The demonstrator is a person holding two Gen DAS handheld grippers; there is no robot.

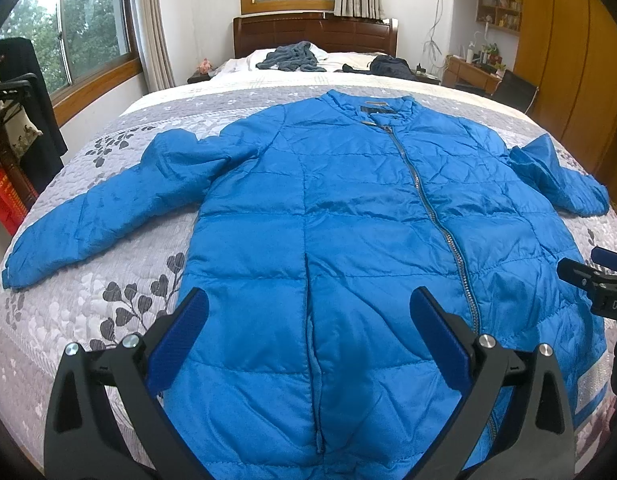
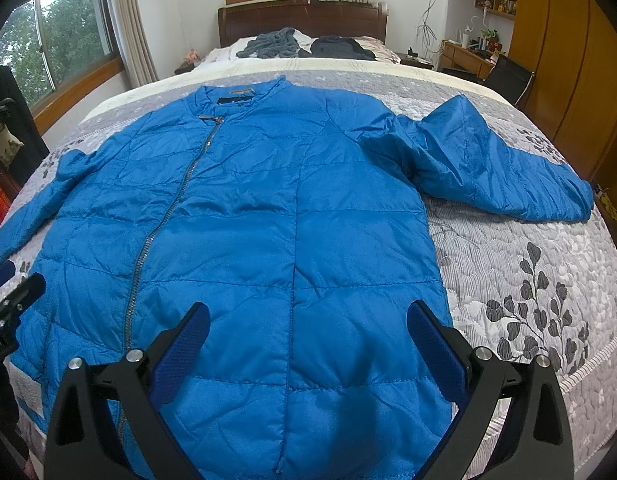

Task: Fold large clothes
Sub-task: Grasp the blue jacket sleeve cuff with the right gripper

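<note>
A: Look at the left gripper (image 1: 308,344). Are its jaws holding anything?

B: No. They are spread wide with nothing between them. The right gripper (image 2: 308,354) is the same, jaws spread and empty. Both hang just over the bottom part of the blue jacket (image 1: 348,208).

A: Why there?

B: I think they are getting ready. The bottom edge is the closest part to grab, one gripper on each side.

A: Where is the jacket?

B: Flat on the bed (image 1: 120,280), front side up, zipper (image 1: 432,208) closed. I guess it was spread out so it folds neatly.

A: And the sleeves?

B: Two. The left sleeve (image 1: 92,216) lies out to the side. The right sleeve (image 2: 504,172) is bent and a bit puffed up.

A: So let's count.

B: One jacket, two sleeves, one zipper, two grippers. Far away by the headboard (image 1: 312,34) are two more heaps of clothes, a gray one (image 1: 292,58) and a dark one (image 1: 388,66). Nothing is folded yet.
</note>
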